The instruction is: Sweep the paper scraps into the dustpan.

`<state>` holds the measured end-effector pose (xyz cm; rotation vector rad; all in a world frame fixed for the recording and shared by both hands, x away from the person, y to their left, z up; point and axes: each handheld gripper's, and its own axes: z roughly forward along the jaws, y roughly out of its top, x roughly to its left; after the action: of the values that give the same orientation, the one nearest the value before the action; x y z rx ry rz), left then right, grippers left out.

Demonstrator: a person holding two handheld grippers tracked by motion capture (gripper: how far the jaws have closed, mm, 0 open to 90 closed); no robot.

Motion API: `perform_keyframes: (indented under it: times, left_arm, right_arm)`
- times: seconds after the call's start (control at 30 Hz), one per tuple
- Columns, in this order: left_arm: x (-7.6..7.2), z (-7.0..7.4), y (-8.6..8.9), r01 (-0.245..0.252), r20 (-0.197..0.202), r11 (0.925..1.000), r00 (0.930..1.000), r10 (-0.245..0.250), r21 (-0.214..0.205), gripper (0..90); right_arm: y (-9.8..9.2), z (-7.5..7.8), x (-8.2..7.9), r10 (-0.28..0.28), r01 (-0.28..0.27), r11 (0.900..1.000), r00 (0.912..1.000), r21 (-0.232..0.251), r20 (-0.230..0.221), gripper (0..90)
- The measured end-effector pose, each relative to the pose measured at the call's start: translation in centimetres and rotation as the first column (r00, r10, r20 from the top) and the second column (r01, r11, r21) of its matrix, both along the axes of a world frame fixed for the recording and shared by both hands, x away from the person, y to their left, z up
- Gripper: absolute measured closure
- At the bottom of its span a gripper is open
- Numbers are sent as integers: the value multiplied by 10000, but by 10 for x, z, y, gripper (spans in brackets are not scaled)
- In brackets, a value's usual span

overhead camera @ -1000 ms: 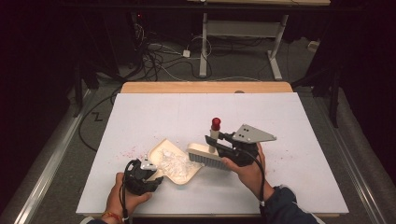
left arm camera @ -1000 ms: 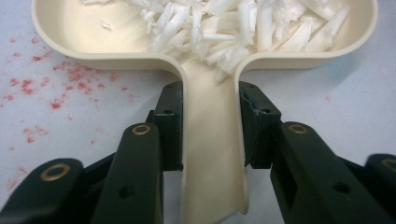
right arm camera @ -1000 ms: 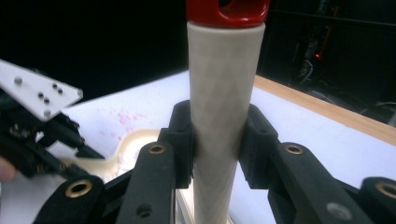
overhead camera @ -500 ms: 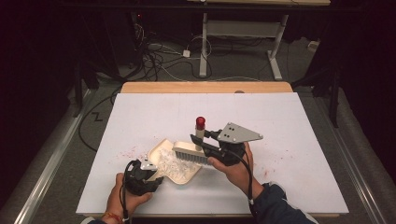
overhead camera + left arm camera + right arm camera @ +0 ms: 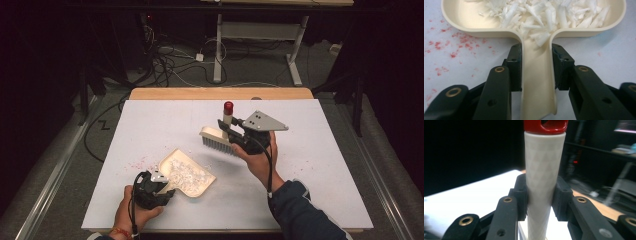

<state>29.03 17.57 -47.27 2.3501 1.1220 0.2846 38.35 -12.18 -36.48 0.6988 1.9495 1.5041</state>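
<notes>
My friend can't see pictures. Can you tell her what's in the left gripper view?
The left gripper has its two black jaws shut on the handle of a cream dustpan, which lies on a white table. The pan is piled with white shreds, and small red crumbs are scattered on the table to its left in this view.
</notes>
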Motion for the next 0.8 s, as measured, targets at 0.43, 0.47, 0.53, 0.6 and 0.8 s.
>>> perform_keyframes:
  times: [0.43, 0.47, 0.53, 0.6, 0.8]
  left_arm:
    - [-2, 1, 4, -15, -67, 10000, 10000, 15, 32, 634]
    - [-3, 1, 5, 5, -101, 10000, 9999, -4, 28, 634]
    - [-4, 3, 9, -10, -168, 10000, 9999, 10, 16, 634]
    - [-4, 4, 9, -36, -200, 10000, 9998, 36, 11, 635]
    - [-4, 6, 10, -78, -266, 9999, 9996, 80, 76, 635]
  right_arm:
    - [9, -28, 28, -849, 830, 9945, 9960, -640, -273, 706]
    - [10, -29, 25, -722, 703, 9957, 9969, -607, -303, 706]
    - [20, -31, 7, -336, 312, 9957, 9991, -870, -258, 704]
    - [23, -33, 2, -115, 92, 9959, 9996, -900, -257, 703]
    - [41, -33, -23, 844, -886, 9941, 9942, -626, -667, 701]
